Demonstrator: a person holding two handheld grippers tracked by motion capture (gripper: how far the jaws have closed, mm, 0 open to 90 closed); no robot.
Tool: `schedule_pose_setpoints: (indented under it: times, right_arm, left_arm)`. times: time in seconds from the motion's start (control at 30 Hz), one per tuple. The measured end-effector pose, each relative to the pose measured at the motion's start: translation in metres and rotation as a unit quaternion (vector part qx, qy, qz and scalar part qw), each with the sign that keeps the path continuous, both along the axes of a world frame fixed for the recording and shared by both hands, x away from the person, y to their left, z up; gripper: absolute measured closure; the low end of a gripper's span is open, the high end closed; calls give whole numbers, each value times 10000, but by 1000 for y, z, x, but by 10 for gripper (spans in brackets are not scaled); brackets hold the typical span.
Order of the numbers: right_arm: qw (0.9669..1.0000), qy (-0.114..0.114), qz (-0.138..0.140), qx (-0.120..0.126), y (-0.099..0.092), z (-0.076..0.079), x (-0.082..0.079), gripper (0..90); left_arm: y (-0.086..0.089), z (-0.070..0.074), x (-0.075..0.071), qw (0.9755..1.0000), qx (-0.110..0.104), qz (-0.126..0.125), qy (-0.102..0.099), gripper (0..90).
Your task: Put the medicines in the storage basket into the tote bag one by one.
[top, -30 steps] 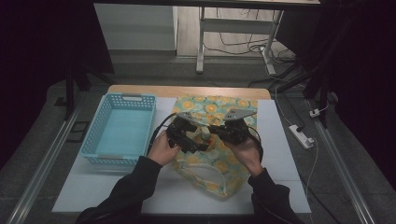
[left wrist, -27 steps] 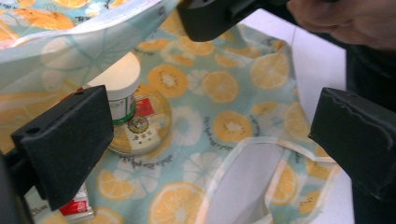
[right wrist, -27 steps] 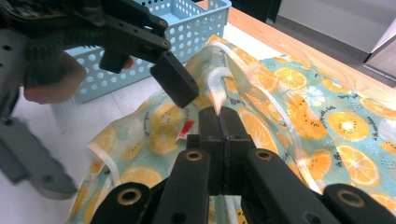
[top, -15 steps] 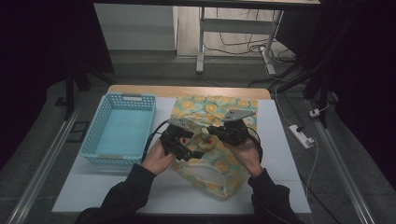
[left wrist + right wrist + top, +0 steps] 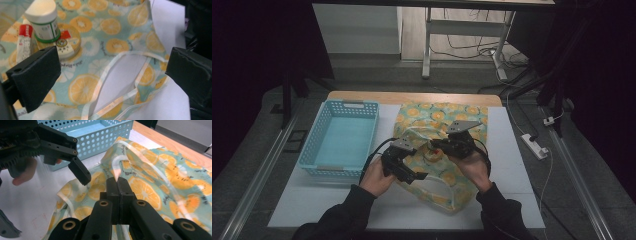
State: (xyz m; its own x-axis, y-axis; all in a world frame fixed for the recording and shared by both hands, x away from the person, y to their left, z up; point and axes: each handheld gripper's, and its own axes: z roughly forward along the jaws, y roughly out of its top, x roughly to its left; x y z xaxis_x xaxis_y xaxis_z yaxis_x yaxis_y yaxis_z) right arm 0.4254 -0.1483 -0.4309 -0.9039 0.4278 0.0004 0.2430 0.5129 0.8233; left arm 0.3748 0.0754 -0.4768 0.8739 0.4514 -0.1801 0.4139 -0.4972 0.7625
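- Two hand-held grippers work over an orange-slice print tote bag lying flat on the white desk, just right of a light-blue basket.
- The right hand-held gripper has its jaws pressed together on the bag's pale handle strap, lifting the cloth.
- The left hand-held gripper, jaws wide apart and holding nothing, has slid toward the person since a second ago and hangs over the bag's near handles.
- A white jar, a round tin and a small red-and-white box rest on the cloth.
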Motion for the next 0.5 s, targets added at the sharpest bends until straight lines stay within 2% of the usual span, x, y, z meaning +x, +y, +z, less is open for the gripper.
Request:
schedule_pose_setpoints:
  times: [0.2,0.5]
  right_arm:
    - [9999,59,52,-84,4,-5,-2,900]
    - [9998,100,92,-156,6,-9,-4,900]
  left_arm:
    - [-3,-14,-2,9994,356,-5,-12,0]
    - [4,-26,9,9983,441,217,299,3]
